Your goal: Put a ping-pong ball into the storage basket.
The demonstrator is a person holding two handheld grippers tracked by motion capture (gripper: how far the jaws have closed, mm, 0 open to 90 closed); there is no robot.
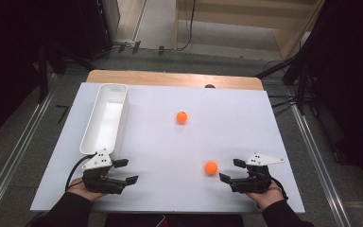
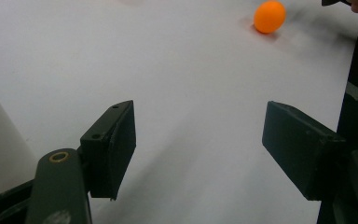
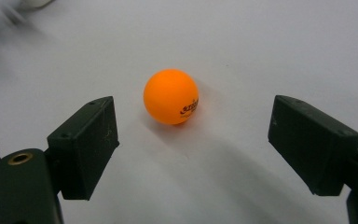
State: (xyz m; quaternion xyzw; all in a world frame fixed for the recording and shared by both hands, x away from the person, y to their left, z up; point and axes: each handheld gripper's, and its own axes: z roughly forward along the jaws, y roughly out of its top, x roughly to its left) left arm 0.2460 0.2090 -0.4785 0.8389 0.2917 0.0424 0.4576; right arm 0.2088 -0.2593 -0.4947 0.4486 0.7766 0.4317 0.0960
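Orange ball (image 3: 171, 96) sitting at frame centre on white table (image 3: 261, 46), just ahead of right gripper (image 3: 193, 144), jaws standing spread, untouching.

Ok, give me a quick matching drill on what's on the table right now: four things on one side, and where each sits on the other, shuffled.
Things:
1. near orange ball
2. far orange ball
3. white bin
4. left gripper

Places:
A. along the table's left side
B. mid-table, alone
C. just ahead of the right gripper, untouched
D. near edge, by the bin's near end, jaws open and empty

Pairs: 1-C, 2-B, 3-A, 4-D
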